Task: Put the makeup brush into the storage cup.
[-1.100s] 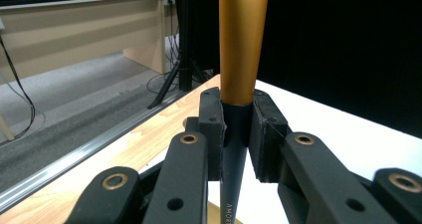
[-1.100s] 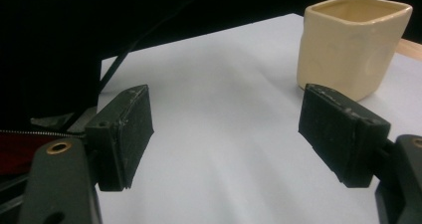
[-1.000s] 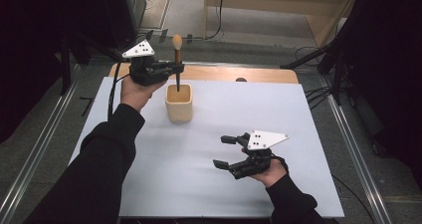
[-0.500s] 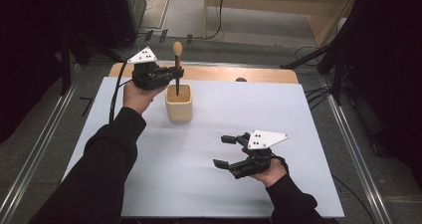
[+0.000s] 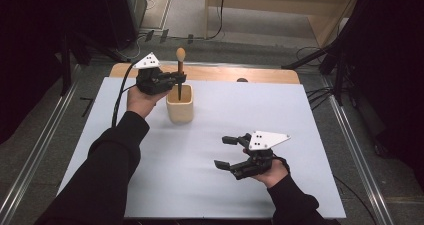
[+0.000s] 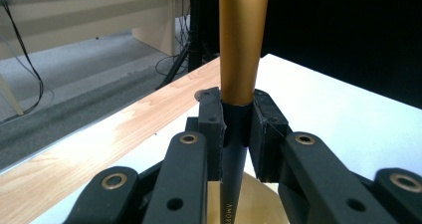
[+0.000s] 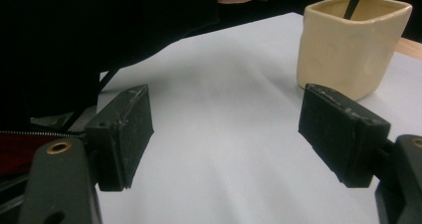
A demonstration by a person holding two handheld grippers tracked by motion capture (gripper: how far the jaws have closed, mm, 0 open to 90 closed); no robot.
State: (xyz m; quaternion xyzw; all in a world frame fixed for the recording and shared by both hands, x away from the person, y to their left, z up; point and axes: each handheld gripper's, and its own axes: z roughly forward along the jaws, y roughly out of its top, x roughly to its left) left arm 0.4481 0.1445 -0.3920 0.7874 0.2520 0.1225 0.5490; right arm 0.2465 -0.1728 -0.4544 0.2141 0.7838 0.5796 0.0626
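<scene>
Left tongs squeeze the stiff, light, slippery spoon; right tongs open, empty.
Best hold: its thin dark handle, above the cup below the left tongs.

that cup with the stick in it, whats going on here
A person is working with a hand-held gripper in each hand. The left hand-held gripper is shut on a brush with a tan handle, held upright with its dark lower end down inside the cream cup at the far side of the white table. The right hand-held gripper rests open, apart from the cup, with nothing between its jaws.
</scene>
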